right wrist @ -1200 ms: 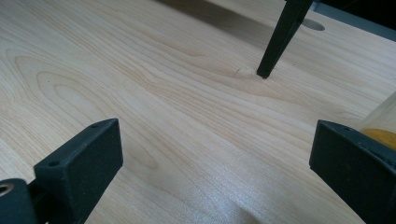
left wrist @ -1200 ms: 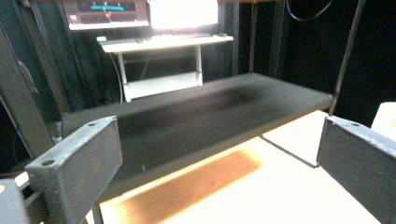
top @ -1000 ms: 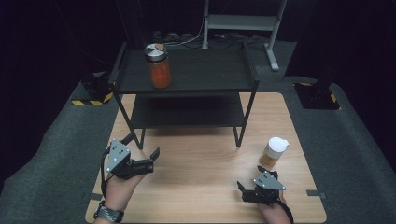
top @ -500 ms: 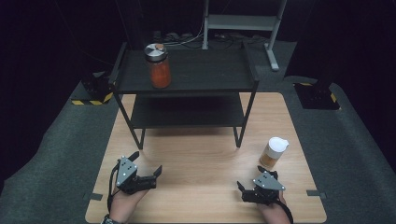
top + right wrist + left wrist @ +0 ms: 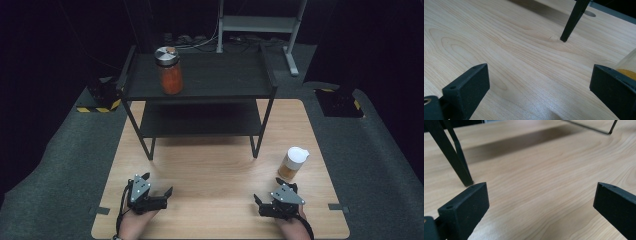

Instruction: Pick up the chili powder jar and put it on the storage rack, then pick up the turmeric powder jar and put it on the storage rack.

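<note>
Both hands are parked low at the near edge of the table [image 5: 210,165], palms down. The left tongs [image 5: 159,192] sit wide open with nothing between the jaws, aimed toward the black shelf [image 5: 197,82]. The right tongs [image 5: 275,196] are open and empty too, with the white-lidded jar [image 5: 293,163] standing just beside them, up and to the right, untouched.

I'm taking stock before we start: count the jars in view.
2. One red-filled jar stands on the shelf's top level; one white-lidded jar stands on the table, just ahead of the right claw.
</note>
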Tool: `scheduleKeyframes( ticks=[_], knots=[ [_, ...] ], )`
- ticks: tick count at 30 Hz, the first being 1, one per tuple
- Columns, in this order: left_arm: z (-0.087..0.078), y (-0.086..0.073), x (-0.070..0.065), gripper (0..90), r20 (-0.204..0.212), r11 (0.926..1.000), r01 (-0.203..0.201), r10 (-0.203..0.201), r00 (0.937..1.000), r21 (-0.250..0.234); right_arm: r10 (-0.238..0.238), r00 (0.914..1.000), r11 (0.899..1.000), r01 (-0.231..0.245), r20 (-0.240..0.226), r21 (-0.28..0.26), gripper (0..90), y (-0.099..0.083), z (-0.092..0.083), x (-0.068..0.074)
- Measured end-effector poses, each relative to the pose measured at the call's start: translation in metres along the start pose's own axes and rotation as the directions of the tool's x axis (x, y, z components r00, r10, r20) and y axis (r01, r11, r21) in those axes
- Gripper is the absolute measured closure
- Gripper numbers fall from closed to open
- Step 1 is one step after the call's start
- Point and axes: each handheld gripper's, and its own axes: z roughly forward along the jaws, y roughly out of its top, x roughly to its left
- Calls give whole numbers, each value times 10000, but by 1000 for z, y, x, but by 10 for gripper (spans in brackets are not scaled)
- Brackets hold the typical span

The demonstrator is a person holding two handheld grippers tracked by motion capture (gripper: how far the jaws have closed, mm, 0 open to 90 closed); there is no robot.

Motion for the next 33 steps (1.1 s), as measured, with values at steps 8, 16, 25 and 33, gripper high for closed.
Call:
scheduleKeyframes(
  ticks=[8, 16, 25, 33],
  knots=[
    [5, 2, -7, 3, -79, 9975, -513, 517, 9986, 483, 36, 10000, 10000, -36, 8, 10, 18, 0, 0, 0],
    [11, 13, -20, 4, -119, 9813, -1521, 1546, 9879, 1182, 21, 9999, 10000, -22, 103, 22, 18, 0, 0, 1],
    [11, 14, -18, 6, -72, 9819, -1411, 1431, 9897, 1261, -147, 9990, 9999, 150, 433, -67, 10, -1, 0, 9],
    [11, 15, -18, 8, 131, 9773, -1654, 1651, 9862, 1326, -62, 9985, 9998, 73, 545, -204, 9, -4, -2, 11]
  ],
)
